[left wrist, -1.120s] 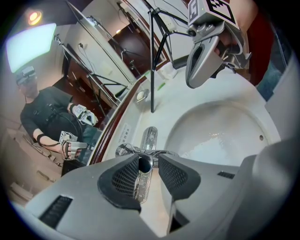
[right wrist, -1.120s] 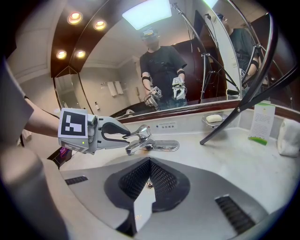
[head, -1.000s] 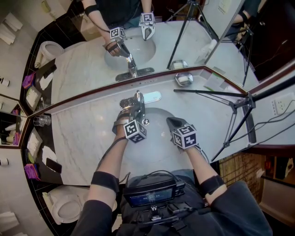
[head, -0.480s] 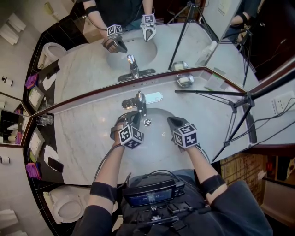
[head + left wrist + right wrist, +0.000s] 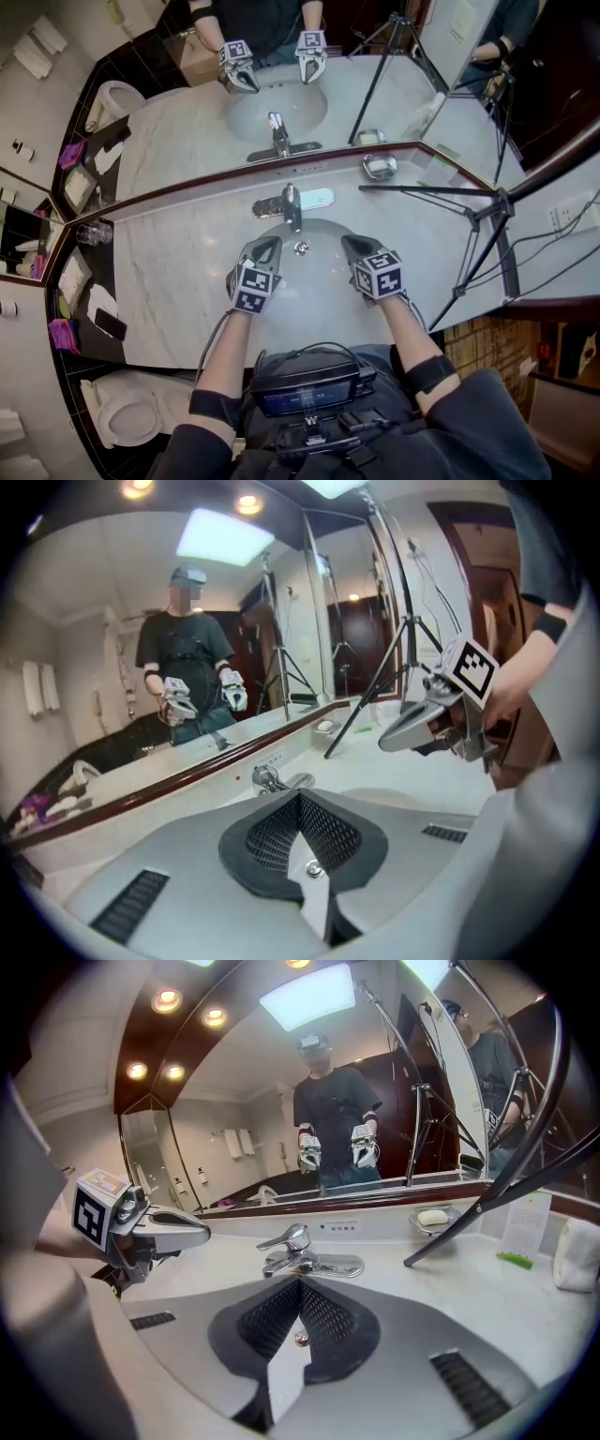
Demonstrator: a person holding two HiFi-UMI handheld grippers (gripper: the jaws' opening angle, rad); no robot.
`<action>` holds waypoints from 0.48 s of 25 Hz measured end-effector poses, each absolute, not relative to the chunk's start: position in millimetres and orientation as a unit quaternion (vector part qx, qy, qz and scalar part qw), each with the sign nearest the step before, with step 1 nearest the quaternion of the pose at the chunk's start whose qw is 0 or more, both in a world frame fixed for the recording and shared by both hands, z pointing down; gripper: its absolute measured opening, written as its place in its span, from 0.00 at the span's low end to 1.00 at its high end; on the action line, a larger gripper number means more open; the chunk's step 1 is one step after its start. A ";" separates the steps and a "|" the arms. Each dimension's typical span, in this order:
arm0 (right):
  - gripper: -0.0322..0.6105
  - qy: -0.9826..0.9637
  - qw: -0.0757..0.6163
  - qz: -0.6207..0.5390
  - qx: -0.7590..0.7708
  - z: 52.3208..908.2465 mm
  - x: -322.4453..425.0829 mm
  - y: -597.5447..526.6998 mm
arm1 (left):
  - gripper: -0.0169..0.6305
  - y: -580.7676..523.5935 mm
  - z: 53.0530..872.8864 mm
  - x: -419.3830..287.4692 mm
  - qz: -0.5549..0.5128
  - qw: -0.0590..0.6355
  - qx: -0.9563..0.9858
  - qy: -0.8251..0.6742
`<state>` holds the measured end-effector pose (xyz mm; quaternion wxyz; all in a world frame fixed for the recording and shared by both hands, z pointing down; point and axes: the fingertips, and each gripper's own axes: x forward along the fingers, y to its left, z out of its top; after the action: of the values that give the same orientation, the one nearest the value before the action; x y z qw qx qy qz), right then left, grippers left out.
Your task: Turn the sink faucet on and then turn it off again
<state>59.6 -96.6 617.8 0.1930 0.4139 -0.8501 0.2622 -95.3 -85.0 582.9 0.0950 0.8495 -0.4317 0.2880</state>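
My left gripper [image 5: 268, 244] hangs over the near left of the basin [image 5: 323, 281], touching nothing. Its jaws have just been closing and now sit pressed together with nothing between them.

Ahead of it and a touch to its right stands the faucet [image 5: 291, 202]. It sits on the bench [image 5: 169, 272] at the basin's far rim, just under the mirror. Its lever [image 5: 281, 1238] lies roughly level, with its long axis running out from the base towards me over the bowl. Any jaws must therefore meet it end-on from the front. I see no stream under the spout in either gripper view, so I judge the water to be off.

My right gripper [image 5: 349, 244] hovers over the near right of the basin. Its jaws are likewise closed and empty, and they point towards the faucet.

Both tips stand apart from the faucet. The left is a little nearer and lies closer to the lever's line. If the lever needs another touch, I would send the left.
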 end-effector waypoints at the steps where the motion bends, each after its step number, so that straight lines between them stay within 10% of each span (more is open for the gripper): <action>1: 0.08 -0.851 0.192 0.261 0.414 616.3 59.8 -96.5 | 0.03 -83.2 577.5 -97.6 0.269 0.112 0.851 -0.437; 12: 0.08 -0.860 0.192 0.247 0.403 606.4 57.8 -92.0 | 0.03 -71.6 569.9 -132.9 0.154 0.212 0.831 -0.492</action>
<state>57.8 -92.0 606.4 0.1916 0.4029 -0.8603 0.2469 -132.9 -71.6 569.9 0.2117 0.8305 -0.4916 0.1539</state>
